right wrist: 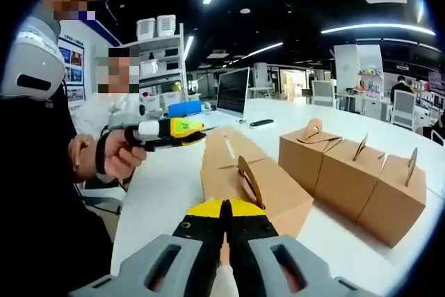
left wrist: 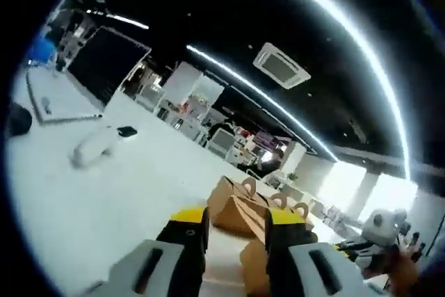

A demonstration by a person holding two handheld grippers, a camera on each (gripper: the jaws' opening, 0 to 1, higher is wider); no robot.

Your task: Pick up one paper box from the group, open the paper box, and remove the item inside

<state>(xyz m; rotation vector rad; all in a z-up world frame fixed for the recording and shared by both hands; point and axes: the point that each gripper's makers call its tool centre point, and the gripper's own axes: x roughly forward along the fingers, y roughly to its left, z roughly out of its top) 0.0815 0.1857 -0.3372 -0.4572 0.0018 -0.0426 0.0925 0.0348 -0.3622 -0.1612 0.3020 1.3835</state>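
right gripper [right wrist: 226,208] w/ jaws pressed together, nothing between, is sitting just before the nearest paper box [right wrist: 254,179]; should be opening first, then closing on its handle tab. left gripper [left wrist: 237,224] is gaping, boxes [left wrist: 240,206] beyond.

Brown paper boxes [right wrist: 348,172], matt kraft card with cut-out tab handles. White table [right wrist: 167,179], smooth, faintly glossy under ceiling lights. Right gripper [right wrist: 226,217] of grey moulded plastic, matt, with black jaws capped in yellow. Left gripper [left wrist: 236,231] likewise. Monitor [right wrist: 231,90] with dark glossy screen.
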